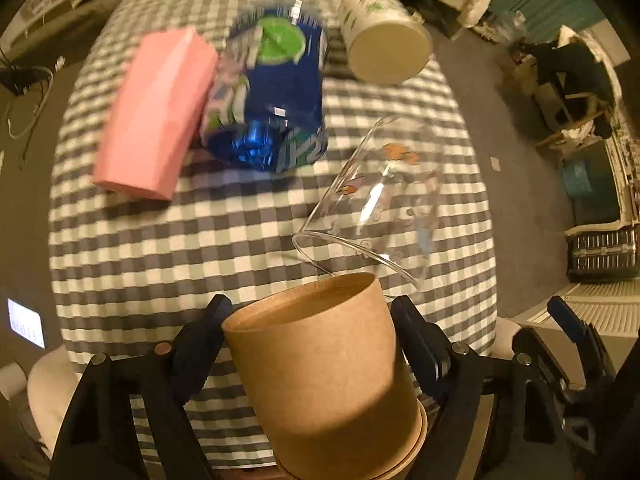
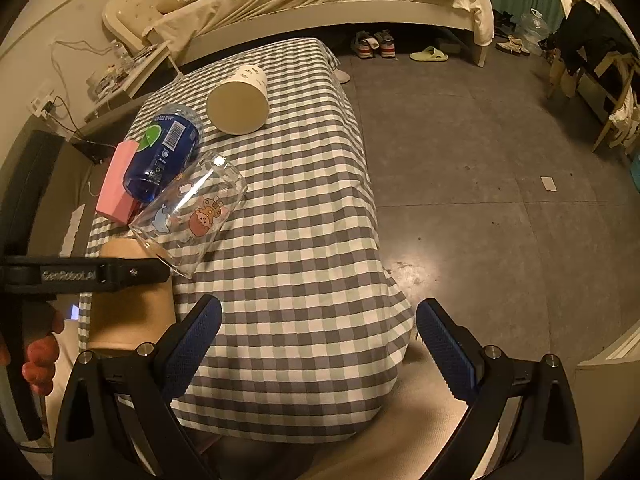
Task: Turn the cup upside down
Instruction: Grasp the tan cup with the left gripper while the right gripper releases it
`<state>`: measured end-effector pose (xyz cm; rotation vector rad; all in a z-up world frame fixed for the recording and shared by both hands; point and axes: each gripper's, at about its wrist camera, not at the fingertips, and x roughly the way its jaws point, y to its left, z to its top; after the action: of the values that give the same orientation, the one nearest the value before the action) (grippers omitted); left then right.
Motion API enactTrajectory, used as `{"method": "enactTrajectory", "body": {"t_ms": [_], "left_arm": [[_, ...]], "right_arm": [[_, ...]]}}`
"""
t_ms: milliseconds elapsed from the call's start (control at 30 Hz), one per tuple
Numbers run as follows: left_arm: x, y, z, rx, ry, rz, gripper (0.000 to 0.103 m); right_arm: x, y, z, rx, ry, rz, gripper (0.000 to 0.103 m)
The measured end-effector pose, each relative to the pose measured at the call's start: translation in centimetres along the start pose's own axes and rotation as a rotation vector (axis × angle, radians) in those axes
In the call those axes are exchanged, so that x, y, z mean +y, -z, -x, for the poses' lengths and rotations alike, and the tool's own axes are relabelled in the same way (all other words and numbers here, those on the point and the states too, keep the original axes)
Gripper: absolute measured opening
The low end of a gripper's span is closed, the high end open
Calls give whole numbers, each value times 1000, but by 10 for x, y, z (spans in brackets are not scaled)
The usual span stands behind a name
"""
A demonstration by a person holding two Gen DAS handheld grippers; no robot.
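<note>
My left gripper (image 1: pixel 308 312) is shut on a brown paper cup (image 1: pixel 324 368), held between both fingers with its base toward the camera and its rim low, above the checkered table (image 1: pixel 160 240). In the right wrist view the same cup (image 2: pixel 132 320) shows at the left, bottom up, with the left gripper's finger (image 2: pixel 100 276) across it. My right gripper (image 2: pixel 318 340) is open and empty over the table's near corner.
A clear glass with cartoon prints (image 1: pixel 384 200) (image 2: pixel 192 208) lies on its side beside the cup. A blue bottle (image 1: pixel 276 96) (image 2: pixel 168 148), a pink box (image 1: pixel 156 116) (image 2: pixel 116 184) and a white paper cup on its side (image 1: pixel 384 44) (image 2: pixel 240 100) lie farther back. Floor lies right of the table.
</note>
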<state>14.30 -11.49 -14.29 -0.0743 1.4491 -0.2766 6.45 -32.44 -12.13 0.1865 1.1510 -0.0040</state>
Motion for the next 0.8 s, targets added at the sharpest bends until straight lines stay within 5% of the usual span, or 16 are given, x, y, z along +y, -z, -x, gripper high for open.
{"method": "enactTrajectory", "body": {"t_ms": [133,367,567,733,800], "left_arm": [[3,15,40,-161,-56,-33,83],[17,29,52,-551,-329,-115,83],[21,53,32,-655,-379,-166,83],[16,66,36,-639,-352,-161,83],[19,74,30,-588,-278,-133,80]], "right_arm": [[3,2,7,-13,7,7,98],[16,15,11,-1,22,39,98],[24,26,12,20,40,65,98],[30,26,15,20,52,76,98],[34,25,16,15,51,83,98]]}}
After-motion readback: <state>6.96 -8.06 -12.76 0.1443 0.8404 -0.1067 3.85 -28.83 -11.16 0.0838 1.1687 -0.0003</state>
